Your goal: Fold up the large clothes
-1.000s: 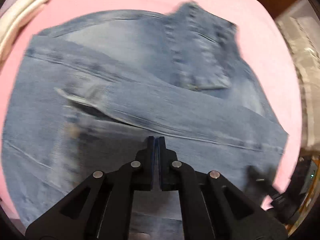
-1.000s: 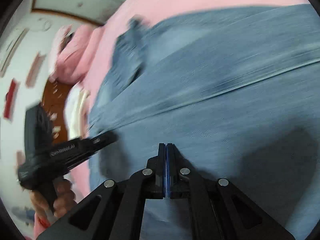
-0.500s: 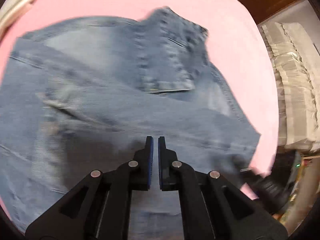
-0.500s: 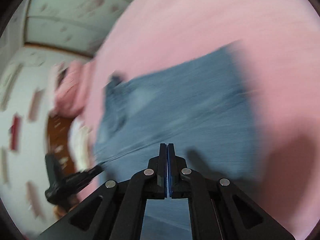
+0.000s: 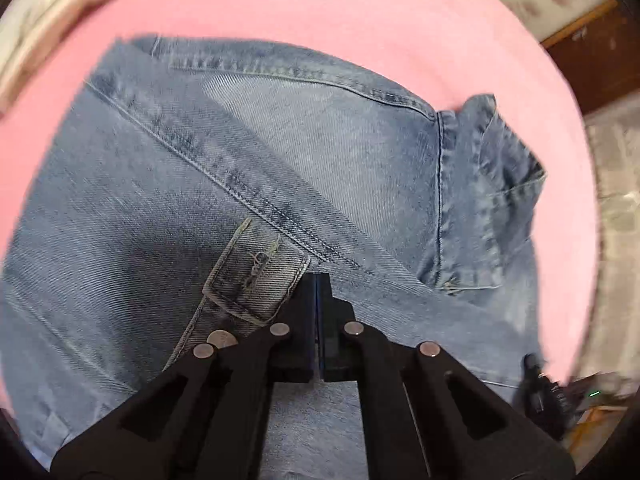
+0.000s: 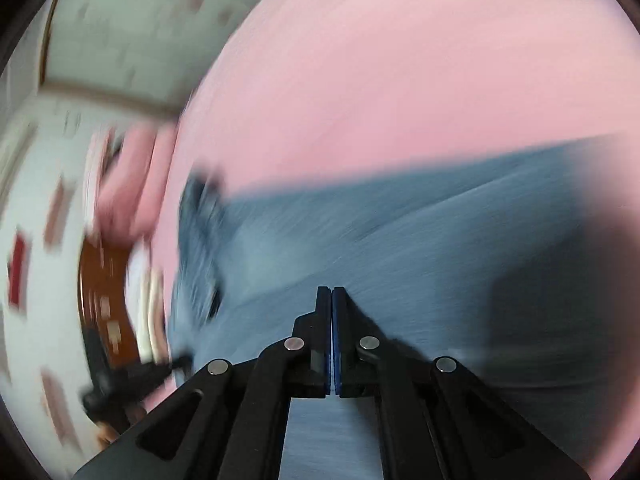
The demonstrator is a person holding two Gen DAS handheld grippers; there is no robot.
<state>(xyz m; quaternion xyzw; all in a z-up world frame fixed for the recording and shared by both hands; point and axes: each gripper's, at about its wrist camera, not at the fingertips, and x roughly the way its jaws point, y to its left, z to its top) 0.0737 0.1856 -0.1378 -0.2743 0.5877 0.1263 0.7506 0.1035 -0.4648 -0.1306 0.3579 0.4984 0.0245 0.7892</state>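
Sliding across the jeans, the left gripper (jaws clenched, empty) now sits beside a waistband tab at 9 o'clock; the right gripper is clenched too.

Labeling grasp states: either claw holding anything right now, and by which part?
Nothing held. Left claw is shut and empty over the jeans near the waistband; right claw likewise shut above the denim.

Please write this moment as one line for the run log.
stage: folding | jeans: lying on pink sheet | left gripper: shut, empty, over waistband | right gripper: shut, empty, over denim | right view: blurred
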